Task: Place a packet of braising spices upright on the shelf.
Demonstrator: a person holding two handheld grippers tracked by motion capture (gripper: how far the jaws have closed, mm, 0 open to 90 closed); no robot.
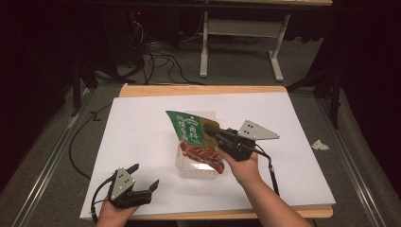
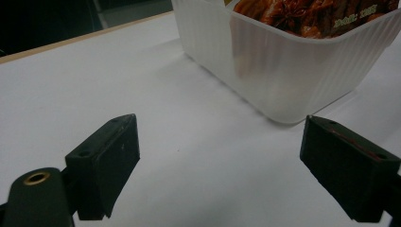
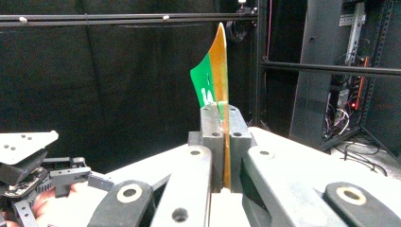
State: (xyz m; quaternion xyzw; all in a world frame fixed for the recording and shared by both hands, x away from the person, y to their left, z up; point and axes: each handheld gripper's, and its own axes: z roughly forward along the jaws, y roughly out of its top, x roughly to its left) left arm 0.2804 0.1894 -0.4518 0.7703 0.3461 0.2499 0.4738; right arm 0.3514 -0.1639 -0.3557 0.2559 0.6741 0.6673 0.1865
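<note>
Landmark: translucent ribbed plastic tub (image 1: 198,163), standing on the white sheet (image 1: 142,137) that covers the bench (image 1: 203,90), roughly mid-sheet.

Hidden or unclear: the lower end of the green and orange food pouch (image 1: 194,135) sits inside the tub, so its bottom edge is hidden behind the tub wall. In the left claw view the tub's (image 2: 279,71) top is cut off by the frame edge; through and above its rim only the pouch's printed picture of reddish-brown meat (image 2: 307,16) shows. In the right claw view the pouch (image 3: 215,80) is seen edge-on, a thin orange-green blade.

Writing: white characters on the pouch's green upper panel, too small to read in the high view. A short pale line of print on the pouch near the tub rim in the left claw view, blurred, not legible.

Right claw (image 1: 215,137): above the tub's right side, jaws fully together and pinching the pouch's edge; the right claw view shows the pouch sandwiched between the two pads (image 3: 211,130). The pouch leans up and left from the tub.

Left claw (image 1: 144,177): well to the lower left of the tub, at the near edge of the sheet, jaws spread wide with nothing between them; left claw view shows bare sheet (image 2: 189,142) between the pads.
</note>
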